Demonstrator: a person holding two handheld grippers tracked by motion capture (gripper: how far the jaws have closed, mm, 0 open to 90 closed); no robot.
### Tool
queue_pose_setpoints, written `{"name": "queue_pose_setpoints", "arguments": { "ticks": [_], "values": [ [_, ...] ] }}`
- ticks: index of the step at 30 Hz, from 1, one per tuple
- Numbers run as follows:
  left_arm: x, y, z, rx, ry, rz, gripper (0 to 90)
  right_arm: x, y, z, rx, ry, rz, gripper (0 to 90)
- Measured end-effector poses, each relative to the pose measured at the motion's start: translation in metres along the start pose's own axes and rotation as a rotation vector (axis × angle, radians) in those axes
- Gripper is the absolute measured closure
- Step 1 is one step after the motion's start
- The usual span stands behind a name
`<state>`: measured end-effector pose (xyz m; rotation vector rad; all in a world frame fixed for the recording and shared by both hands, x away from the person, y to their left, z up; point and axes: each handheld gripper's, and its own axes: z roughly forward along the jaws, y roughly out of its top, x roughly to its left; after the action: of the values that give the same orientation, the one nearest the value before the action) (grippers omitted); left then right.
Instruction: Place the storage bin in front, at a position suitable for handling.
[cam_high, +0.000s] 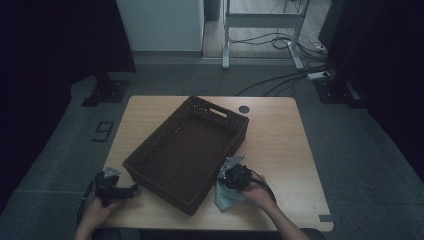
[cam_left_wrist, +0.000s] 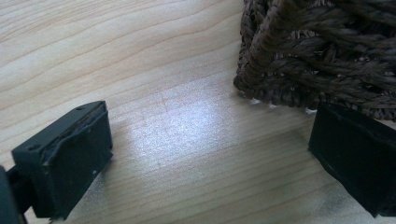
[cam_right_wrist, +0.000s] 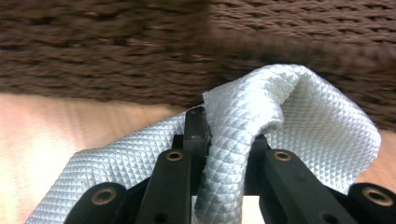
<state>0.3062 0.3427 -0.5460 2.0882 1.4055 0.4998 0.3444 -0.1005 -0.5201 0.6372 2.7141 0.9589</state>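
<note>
Right jaws (cam_right_wrist: 201, 126) are clenched on my cloth (cam_right_wrist: 261, 116); left jaws (cam_left_wrist: 205, 158) stand released beside the basket (cam_left_wrist: 322, 51). Cloth could snag the weave if I drag it over the near rim.

- One brown basket (cam_high: 187, 150) made of woven strands.
- One grey cloth (cam_right_wrist: 280, 121) with tiny bumps on it.
- Two black grippers: the left gripper (cam_high: 134, 189) and the right gripper (cam_high: 226, 176).
- One wooden table (cam_high: 280, 145).

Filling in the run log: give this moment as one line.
right gripper: shut on grey cloth | left gripper: open, on table | basket: empty
</note>
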Motion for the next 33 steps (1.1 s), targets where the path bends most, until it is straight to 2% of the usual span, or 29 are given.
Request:
{"name": "queue_pose_setpoints", "arguments": {
  "ticks": [12,18,33],
  "values": [
    [0.0,-0.001,0.0,-0.005,-0.002,0.002,0.0,0.031,0.003,0.0,-0.014,0.056,-0.041,77.6],
    [0.0,-0.001,0.0,-0.005,-0.003,0.003,0.0,0.043,0.004,-0.001,-0.019,0.085,-0.037,77.6],
    [0.0,-0.001,0.0,-0.004,-0.004,0.004,0.0,0.077,0.007,-0.002,-0.036,0.159,-0.094,77.6]
  ]
}}
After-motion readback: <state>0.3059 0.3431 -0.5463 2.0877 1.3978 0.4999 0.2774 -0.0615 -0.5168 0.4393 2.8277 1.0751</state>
